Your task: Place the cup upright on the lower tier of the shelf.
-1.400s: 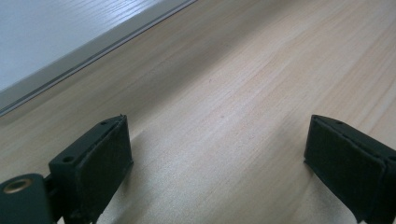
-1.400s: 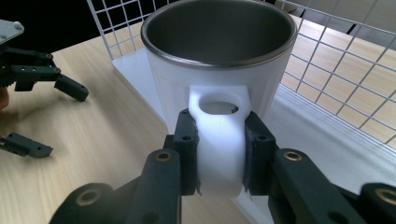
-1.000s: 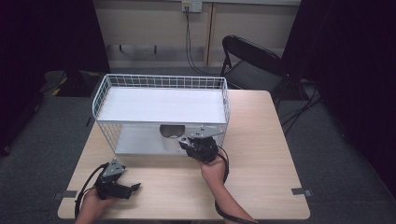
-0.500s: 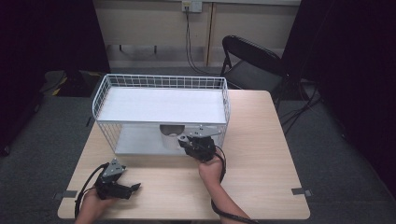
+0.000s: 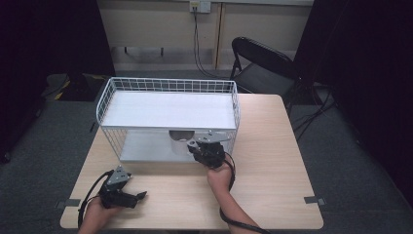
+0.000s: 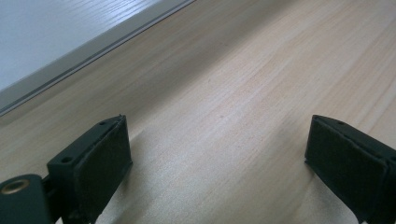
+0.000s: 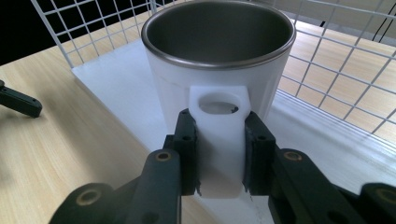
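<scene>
A white mug (image 7: 219, 70) with a steel inside stands upright on the lower white shelf (image 7: 121, 93) of the wire rack (image 5: 168, 87). My right gripper (image 7: 219, 154) is shut on its flat white handle (image 7: 219, 140), one pad on each side. From above, that gripper (image 5: 195, 146) sits at the rack's open front, the mug (image 5: 179, 139) just under the top shelf. My left gripper (image 5: 141, 196) rests low over the table's front left, open, with bare wood between its pads (image 6: 102, 158).
The wire rack stands on the back half of the wooden table (image 5: 272, 161); its mesh walls (image 7: 336, 60) close in behind and beside the mug. A black folding chair (image 5: 263, 63) stands beyond the table. Grey tape marks (image 5: 311, 200) lie near the front edge.
My right gripper has edged slightly toward the rack's front with the mug handle in it. The left gripper has kept still.
</scene>
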The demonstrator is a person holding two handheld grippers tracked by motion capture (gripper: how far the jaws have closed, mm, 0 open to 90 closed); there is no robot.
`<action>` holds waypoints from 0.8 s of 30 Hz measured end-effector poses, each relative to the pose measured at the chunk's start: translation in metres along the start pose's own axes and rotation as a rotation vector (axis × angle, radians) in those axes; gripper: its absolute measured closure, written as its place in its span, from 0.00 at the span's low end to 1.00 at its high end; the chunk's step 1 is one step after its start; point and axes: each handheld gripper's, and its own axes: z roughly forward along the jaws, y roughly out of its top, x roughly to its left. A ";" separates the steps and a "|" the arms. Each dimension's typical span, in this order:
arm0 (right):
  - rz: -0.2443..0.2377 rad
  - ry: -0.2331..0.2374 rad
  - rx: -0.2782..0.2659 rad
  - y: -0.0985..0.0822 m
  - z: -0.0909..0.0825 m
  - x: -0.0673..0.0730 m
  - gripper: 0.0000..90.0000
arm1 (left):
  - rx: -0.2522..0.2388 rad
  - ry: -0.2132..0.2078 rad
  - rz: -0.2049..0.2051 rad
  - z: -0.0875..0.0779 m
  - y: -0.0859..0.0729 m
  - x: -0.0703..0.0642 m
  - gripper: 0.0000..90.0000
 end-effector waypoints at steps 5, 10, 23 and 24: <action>-0.002 -0.013 0.001 -0.002 0.002 0.000 0.79 | 0.001 0.000 0.000 0.000 0.000 0.000 0.07; 0.006 -0.020 0.002 -0.001 0.004 0.000 0.79 | 0.001 0.000 0.001 0.000 0.000 0.000 0.07; -0.005 -0.049 0.011 0.003 0.005 0.002 0.69 | 0.001 0.000 0.000 0.000 0.000 0.000 0.07; -0.003 -0.043 0.006 0.004 0.003 0.002 0.67 | 0.002 0.000 0.002 0.000 0.000 0.000 0.07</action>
